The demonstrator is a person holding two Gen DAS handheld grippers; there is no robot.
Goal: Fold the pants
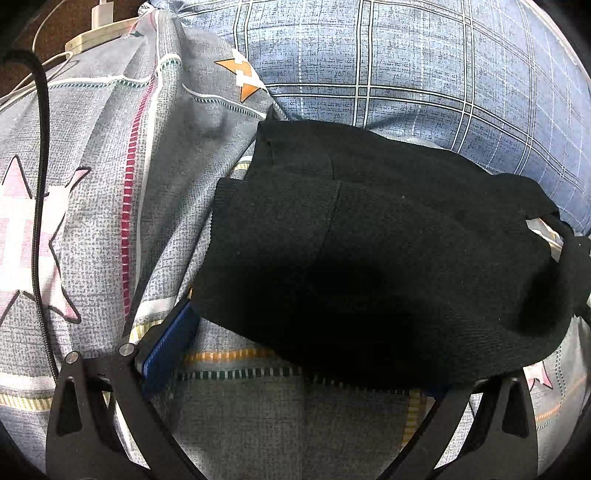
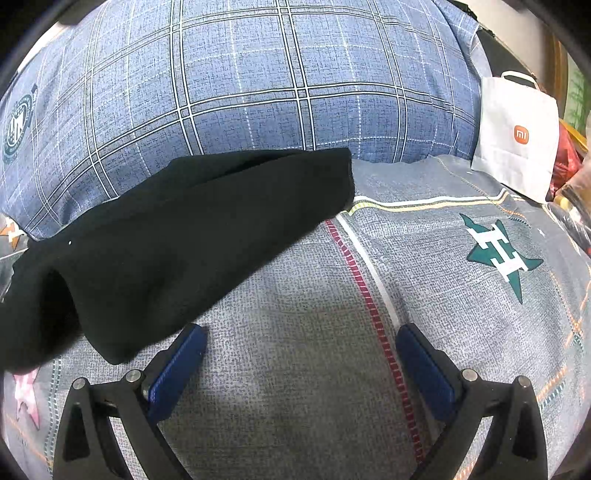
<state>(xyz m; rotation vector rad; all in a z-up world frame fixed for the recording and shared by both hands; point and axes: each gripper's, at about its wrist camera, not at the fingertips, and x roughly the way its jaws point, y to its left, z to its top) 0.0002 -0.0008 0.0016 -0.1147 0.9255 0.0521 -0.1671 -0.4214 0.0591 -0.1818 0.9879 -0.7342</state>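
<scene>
- Where the left wrist view begins at its left edge, a black braided cable (image 1: 40, 184) runs down over the grey star-print bedsheet (image 1: 96, 206), and a white charger plug (image 1: 103, 13) sits at the top corner beside a pale power strip (image 1: 96, 38).
- The left gripper (image 1: 295, 354) stands wide open; its blue pad (image 1: 168, 347) on the left finger lies just at the lower left edge of the black pants (image 1: 369, 251), while the right finger's tip is hidden under the cloth's lower edge, so I cannot tell whether it touches the fabric.
- The pants lie folded into a compact, layered bundle on the sheet, their far edge against the blue plaid pillow (image 1: 388, 59).
- At the right end of the bundle a fabric loop sticks out, with something pale showing through it.
- In the right wrist view, the pants (image 2: 177, 240) stretch from the left edge up toward the middle, their far end resting at the seam between the plaid pillow (image 2: 258, 81) and the bedsheet (image 2: 303, 332).
- The right gripper (image 2: 301, 354) is spread wide and holds nothing; its left blue pad (image 2: 177, 369) sits just beside the near edge of the pants, the other over bare sheet by a red dashed stripe (image 2: 369, 306).
- Further right lie a green star print (image 2: 502, 254) and a white paper bag (image 2: 517, 136) with an orange logo.
</scene>
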